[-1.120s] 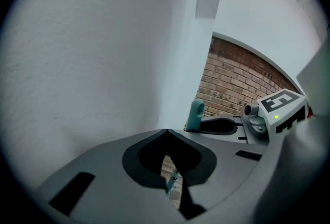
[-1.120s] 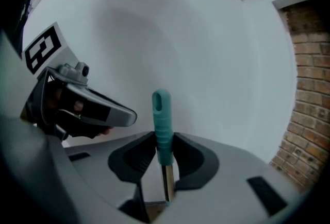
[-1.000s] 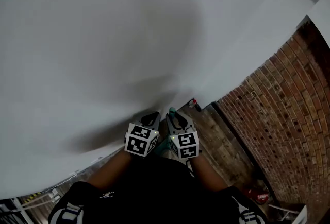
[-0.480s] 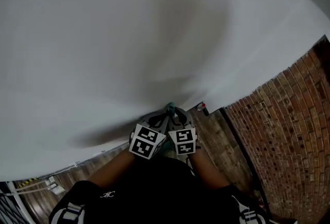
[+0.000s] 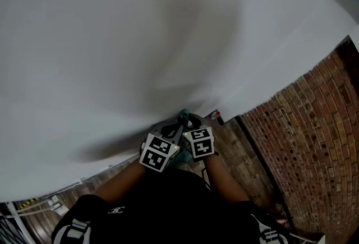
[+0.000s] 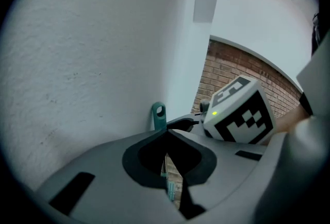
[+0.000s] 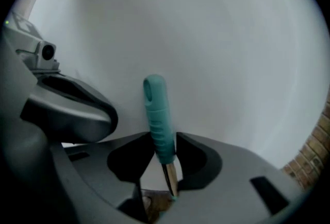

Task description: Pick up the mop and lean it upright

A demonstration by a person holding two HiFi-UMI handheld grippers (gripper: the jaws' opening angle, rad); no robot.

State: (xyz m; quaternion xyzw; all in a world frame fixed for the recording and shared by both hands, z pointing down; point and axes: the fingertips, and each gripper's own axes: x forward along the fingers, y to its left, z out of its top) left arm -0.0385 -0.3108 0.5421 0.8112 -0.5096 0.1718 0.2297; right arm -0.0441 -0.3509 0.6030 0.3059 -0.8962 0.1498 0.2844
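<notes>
The mop handle's teal grip (image 7: 156,115) stands upright against the white wall (image 7: 221,53); its thin wooden shaft runs down out of sight. My right gripper (image 7: 162,148) has the grip between its jaws, which have just been opening and now stand a little off it. My left gripper (image 6: 166,135) is beside the handle with its jaws together but for a thin slit, and the grip's looped top (image 6: 158,114) shows just past its tips. In the head view both grippers (image 5: 173,132) (image 5: 189,123) sit side by side under the handle top (image 5: 183,115). The mop head is hidden.
The white wall (image 5: 140,41) fills most of the head view. A red brick wall (image 5: 303,142) rises at the right, over a strip of wooden floor (image 5: 235,153). A small red-topped object (image 5: 216,116) sits at the white wall's foot.
Both marker cubes have moved closer to the white wall and closer together, the right one most. The teal handle top stays against the wall.
</notes>
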